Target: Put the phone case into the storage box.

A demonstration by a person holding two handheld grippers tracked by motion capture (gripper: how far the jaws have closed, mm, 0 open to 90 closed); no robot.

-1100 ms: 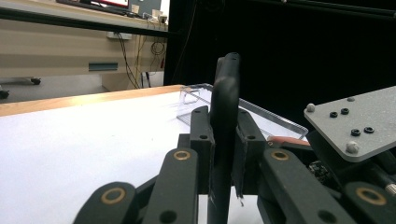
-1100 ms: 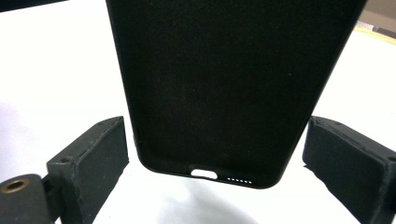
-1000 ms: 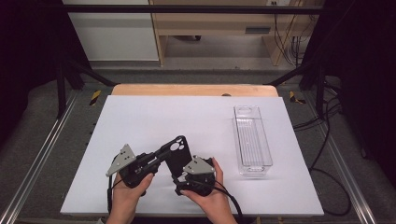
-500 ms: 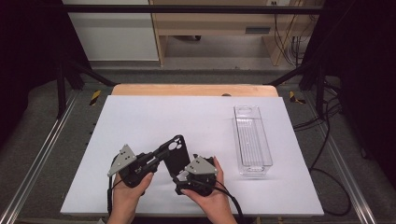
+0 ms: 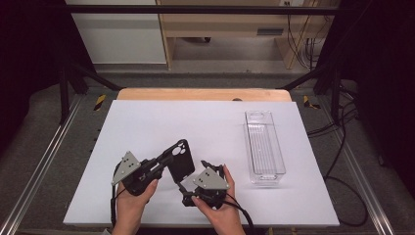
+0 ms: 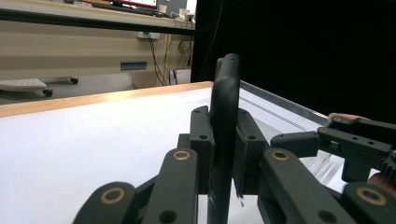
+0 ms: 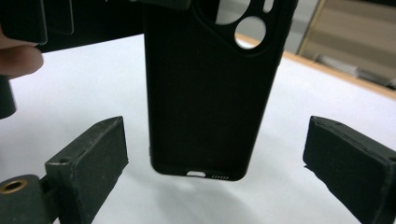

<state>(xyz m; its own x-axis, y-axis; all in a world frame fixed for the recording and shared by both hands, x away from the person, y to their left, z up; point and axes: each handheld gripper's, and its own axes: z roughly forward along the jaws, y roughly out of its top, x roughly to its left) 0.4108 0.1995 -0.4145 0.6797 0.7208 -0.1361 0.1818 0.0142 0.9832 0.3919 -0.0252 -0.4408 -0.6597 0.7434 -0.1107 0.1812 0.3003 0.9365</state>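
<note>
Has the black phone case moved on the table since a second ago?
No. In the high view the black rubbery phone case, clamped in the left tool, sits as far from the clear plastic tray as before.

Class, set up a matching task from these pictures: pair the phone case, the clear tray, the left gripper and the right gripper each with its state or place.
Things:
1. phone case
2. clear tray
3. left gripper
4. right gripper

States:
A. jaws open, either side of the case's bottom end
B. empty, at the table's right
C. black, held off the table
D. clamped on the case's edge

Pairs: 1-C, 2-B, 3-D, 4-A
</note>
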